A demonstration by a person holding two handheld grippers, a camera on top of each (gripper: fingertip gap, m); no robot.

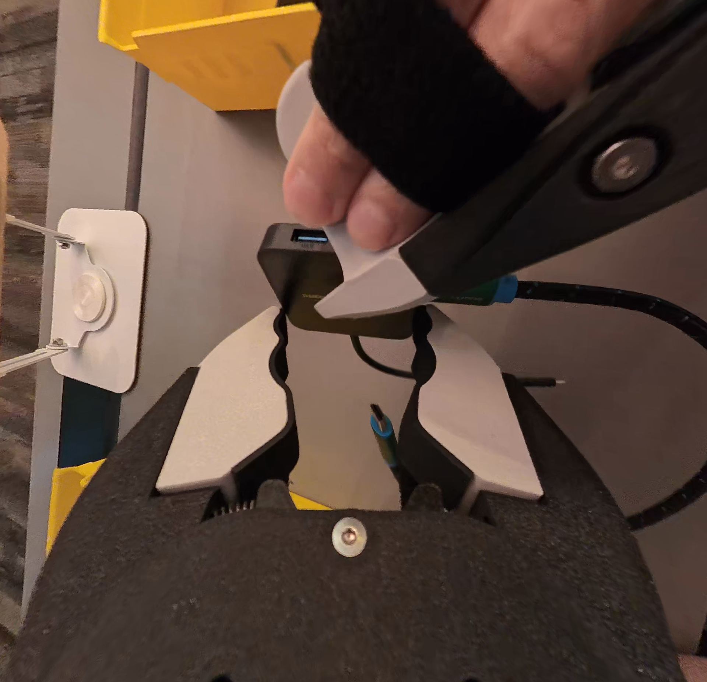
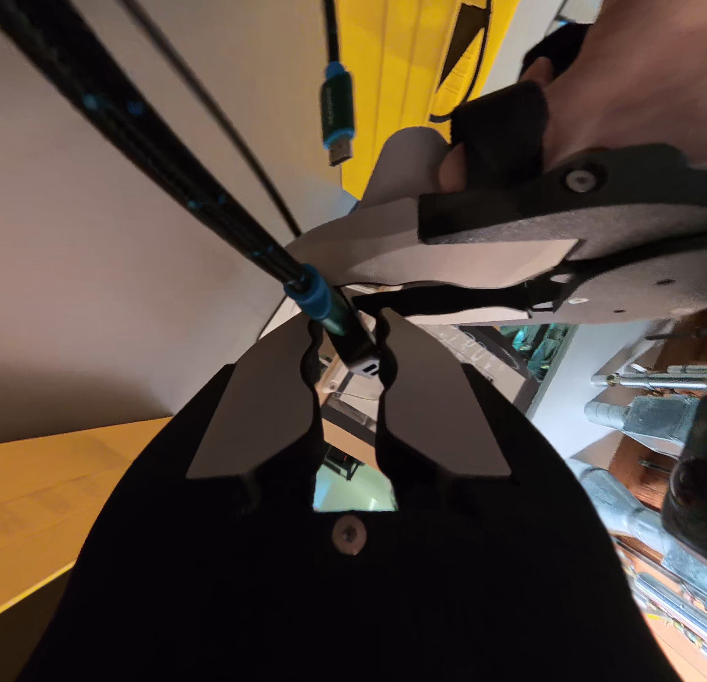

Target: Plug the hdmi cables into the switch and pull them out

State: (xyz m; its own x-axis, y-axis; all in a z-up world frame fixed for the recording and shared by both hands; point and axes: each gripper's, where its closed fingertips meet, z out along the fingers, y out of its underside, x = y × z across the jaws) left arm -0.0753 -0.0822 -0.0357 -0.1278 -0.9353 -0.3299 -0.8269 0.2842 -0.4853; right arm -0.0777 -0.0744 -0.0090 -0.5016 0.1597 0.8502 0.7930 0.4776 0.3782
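The left claw (image 1: pixel 350 312) pinches the black switch (image 1: pixel 302 277) at its fingertips. The right claw (image 2: pixel 346 338) grips an HDMI plug (image 2: pixel 336 319), its long axis pointing toward the switch. A second plug (image 1: pixel 382 432) lies loose on the tabletop (image 1: pixel 574 415).

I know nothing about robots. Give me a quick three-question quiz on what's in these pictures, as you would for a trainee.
1. Multiple choice: the collar on the plug at the switch is A red, B blue, C white.
2. True or false: a second plug lies loose on the table.
3. Fill in: the bin behind is ___.

Key: 1 B; 2 true; 3 yellow.
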